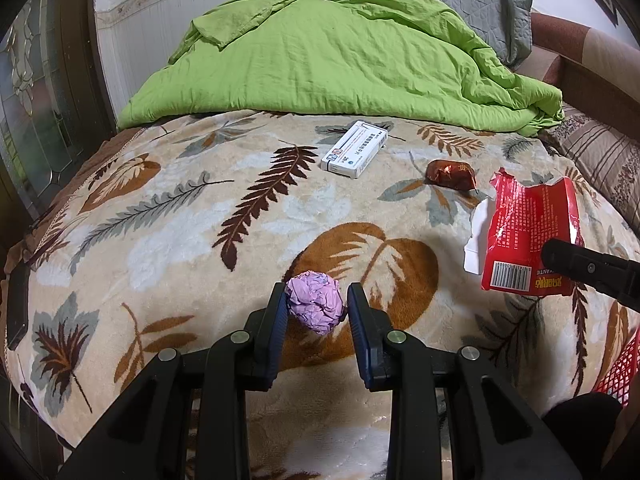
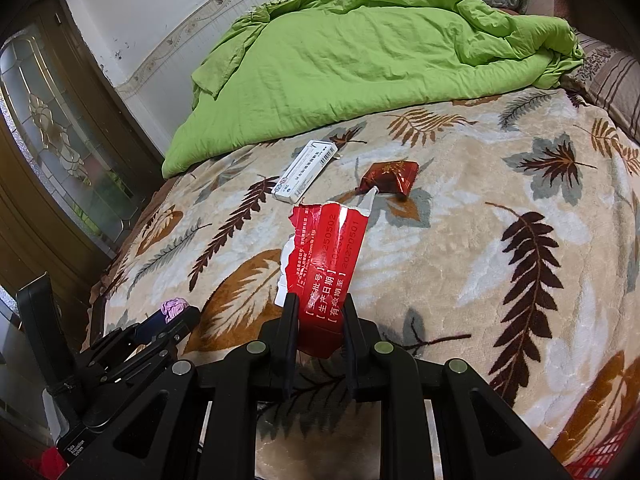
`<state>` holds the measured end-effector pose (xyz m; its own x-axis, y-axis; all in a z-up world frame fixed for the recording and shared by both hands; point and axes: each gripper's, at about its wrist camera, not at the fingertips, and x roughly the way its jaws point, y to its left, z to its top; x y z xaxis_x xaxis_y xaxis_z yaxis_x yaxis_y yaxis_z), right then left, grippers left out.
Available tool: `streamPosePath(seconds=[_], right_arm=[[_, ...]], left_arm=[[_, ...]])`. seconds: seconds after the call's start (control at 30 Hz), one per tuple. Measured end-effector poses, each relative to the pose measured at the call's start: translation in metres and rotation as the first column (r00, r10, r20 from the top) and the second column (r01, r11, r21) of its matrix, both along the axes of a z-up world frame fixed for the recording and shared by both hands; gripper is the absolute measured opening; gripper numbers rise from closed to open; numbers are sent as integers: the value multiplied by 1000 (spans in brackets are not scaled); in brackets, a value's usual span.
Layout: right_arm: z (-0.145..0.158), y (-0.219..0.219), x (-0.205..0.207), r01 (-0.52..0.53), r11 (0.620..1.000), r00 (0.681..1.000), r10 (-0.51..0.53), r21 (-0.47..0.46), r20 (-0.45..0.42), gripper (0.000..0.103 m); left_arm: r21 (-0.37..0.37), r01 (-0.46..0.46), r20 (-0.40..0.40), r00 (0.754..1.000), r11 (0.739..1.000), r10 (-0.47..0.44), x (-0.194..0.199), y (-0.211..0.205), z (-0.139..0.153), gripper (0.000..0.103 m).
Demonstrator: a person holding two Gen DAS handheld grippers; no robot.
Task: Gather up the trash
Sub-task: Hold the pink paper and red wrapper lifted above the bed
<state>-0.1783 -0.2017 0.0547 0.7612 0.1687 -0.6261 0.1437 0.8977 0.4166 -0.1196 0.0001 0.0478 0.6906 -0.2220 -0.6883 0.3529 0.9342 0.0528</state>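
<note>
**Both my grippers clenched on trash, one piece each, over the leaf-patterned blanket.**

Left wrist view: my left gripper point(image 1: 316, 308) is clamped on the crumpled purple paper ball point(image 1: 316, 307), near and centre on the blanket point(image 1: 160, 240). I judge it very light and springy; the pads bite across its widest part, which suits a wad that could squirt out if pinched off-centre. Farther off lie a white medicine box point(image 1: 355, 154) and a brown foil wrapper point(image 1: 450, 175), both untouched.

Right wrist view: my right gripper point(image 2: 320, 320) grips the near end of the torn red packet point(image 2: 326, 264), which stands out ahead of the fingers. It looks thin, glossy and floppy, so I judge it slippery; the firm printed end is the safer hold, not the ragged far edge. A red mesh basket point(image 2: 600, 462) shows at the near right corner.
</note>
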Motion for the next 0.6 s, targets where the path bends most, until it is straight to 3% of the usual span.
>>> streamPosePath(seconds=[0.6], right_arm=[[2, -1, -3, 10, 1000, 1000, -10, 8, 2, 21]], left_arm=[[6, 4, 14, 1000, 1000, -4, -6, -4, -2, 29]])
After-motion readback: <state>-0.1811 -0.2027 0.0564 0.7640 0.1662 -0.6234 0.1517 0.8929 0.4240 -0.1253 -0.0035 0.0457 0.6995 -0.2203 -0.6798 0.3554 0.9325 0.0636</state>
